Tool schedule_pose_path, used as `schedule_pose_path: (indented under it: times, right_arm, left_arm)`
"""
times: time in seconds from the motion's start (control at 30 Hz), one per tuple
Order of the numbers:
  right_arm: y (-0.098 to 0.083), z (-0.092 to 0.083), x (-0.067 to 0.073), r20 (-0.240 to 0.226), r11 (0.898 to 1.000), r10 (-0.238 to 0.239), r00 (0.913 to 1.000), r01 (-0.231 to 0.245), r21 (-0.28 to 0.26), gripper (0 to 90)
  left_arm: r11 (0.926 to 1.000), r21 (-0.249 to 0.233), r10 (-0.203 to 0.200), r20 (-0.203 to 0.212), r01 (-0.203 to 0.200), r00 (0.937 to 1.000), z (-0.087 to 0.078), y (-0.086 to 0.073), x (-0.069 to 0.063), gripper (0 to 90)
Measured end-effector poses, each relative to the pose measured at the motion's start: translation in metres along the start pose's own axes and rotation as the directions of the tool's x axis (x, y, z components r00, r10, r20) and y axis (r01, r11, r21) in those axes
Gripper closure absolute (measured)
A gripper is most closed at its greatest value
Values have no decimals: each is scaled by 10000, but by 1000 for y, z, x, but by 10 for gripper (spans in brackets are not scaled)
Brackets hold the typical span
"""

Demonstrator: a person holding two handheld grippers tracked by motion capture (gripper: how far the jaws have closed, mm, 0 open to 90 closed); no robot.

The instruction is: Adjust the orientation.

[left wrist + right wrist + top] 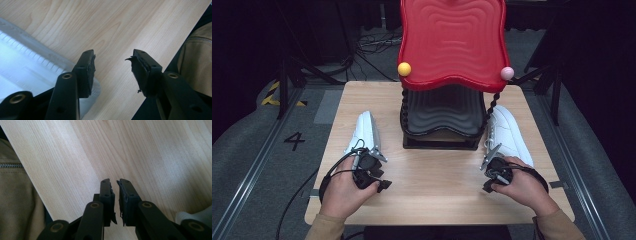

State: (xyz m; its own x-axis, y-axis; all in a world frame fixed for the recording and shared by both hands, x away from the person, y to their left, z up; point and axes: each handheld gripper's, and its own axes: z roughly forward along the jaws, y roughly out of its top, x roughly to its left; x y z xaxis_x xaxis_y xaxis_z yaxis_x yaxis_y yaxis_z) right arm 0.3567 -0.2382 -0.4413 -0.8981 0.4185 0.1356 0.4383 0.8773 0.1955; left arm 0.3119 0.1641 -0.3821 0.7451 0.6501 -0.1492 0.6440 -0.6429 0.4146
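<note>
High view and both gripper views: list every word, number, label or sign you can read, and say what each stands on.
"4": a black numeral on the grey floor to the left of the table.
The yellow and black hazard stripes on the floor further back carry no text.
The white shoes and the red shoe rack show no readable label or brand.
</note>
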Motion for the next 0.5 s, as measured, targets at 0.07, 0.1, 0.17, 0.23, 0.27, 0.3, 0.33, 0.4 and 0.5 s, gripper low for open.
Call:
schedule_pose_path:
  times: [0.07, 0.1, 0.17, 0.23, 0.27, 0.3, 0.33, 0.4, 0.5]
  right_arm:
    - [-1, -1, 1, -16, 10000, 5, 10000, -5, -6, 832]
    - [-1, -1, 1, -38, 10000, 11, 10000, -11, -8, 844]
    - [-2, -1, 1, -291, 10000, 83, 9995, -84, -35, 876]
    - [-3, -2, 1, -426, 9999, 126, 9990, -128, -32, 887]
    - [-2, -2, 2, -520, 9997, 196, 9985, -202, -102, 889]
    - [-2, -2, 3, -537, 9997, 223, 9983, -230, -125, 889]
    - [-2, -3, 2, -429, 9999, 115, 9990, -119, -97, 889]
    - [-2, -4, 3, -390, 9999, 53, 9992, -58, -129, 889]
    - [-1, -4, 4, -361, 9999, 46, 9993, -51, -114, 889]
  left_arm:
    - [9996, -279, -110, -94, 108, 9999, -6, -4, 4, 612]
    - [9989, -378, -280, -130, 275, 9995, -8, -6, 7, 632]
    - [9978, -519, -436, -349, 418, 9984, -12, -11, 12, 706]
    - [9964, -643, -594, -597, 556, 9964, -14, -15, 16, 759]
    - [9956, -696, -671, -654, 625, 9956, -14, -17, 18, 785]
    - [9935, -851, -815, -704, 754, 9942, -16, -19, 21, 802]
    - [9929, -880, -863, -730, 798, 9936, -17, -20, 23, 828]
    - [9904, -970, -1078, -937, 987, 9898, -16, -23, 27, 866]
    - [9876, -1006, -1330, -1251, 1208, 9832, -15, -26, 31, 884]
